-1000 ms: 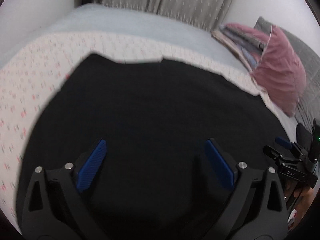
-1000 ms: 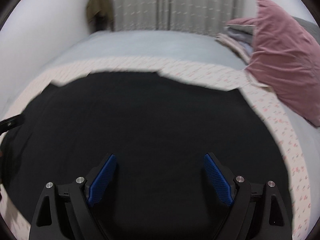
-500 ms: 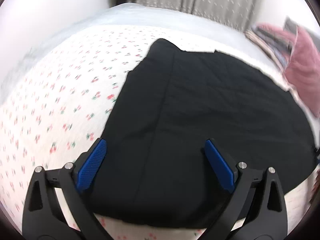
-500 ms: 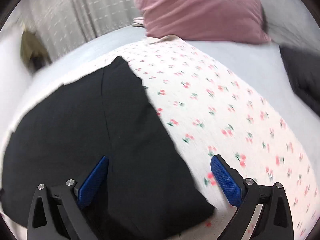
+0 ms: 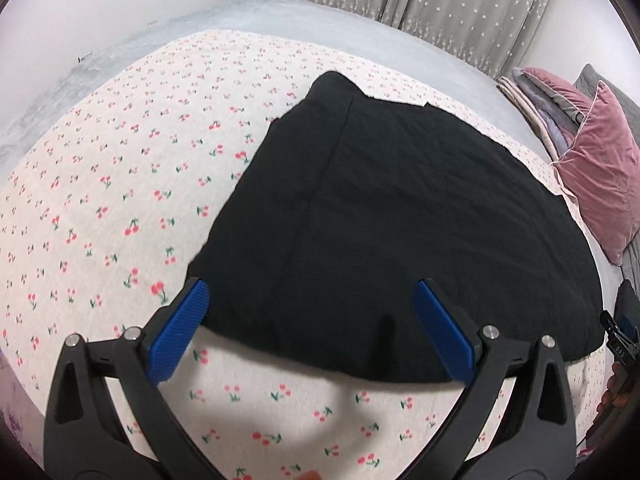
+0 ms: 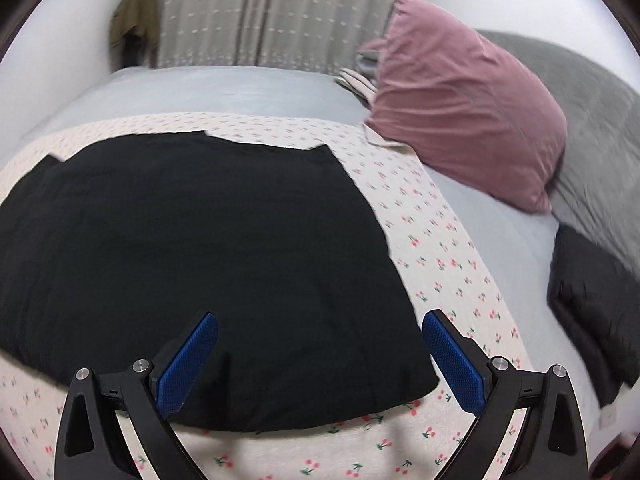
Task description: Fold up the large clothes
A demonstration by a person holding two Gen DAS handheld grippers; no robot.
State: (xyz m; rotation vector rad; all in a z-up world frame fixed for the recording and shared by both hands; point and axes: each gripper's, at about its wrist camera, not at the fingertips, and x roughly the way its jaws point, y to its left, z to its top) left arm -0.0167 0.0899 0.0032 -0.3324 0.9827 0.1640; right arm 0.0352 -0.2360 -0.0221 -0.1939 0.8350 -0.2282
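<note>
A large black garment (image 5: 392, 216) lies flat on the cherry-print sheet (image 5: 120, 184), folded into a broad rectangle. My left gripper (image 5: 316, 332) is open and empty, hovering over the garment's near left corner. In the right wrist view the same garment (image 6: 192, 248) fills the left and middle. My right gripper (image 6: 320, 360) is open and empty over its near right corner. Blue pads (image 6: 188, 364) on both grippers stand wide apart.
A pink pillow (image 6: 472, 100) and a stack of folded bedding (image 5: 536, 96) lie at the far right. A grey blanket (image 6: 592, 128) and a dark folded cloth (image 6: 592, 304) sit right of the sheet. Curtains (image 5: 440, 4) hang behind the bed.
Both grippers pulled back from above the garment's middle towards its near edge. The left moved to the left corner, the right to the right corner. Both stayed open.
</note>
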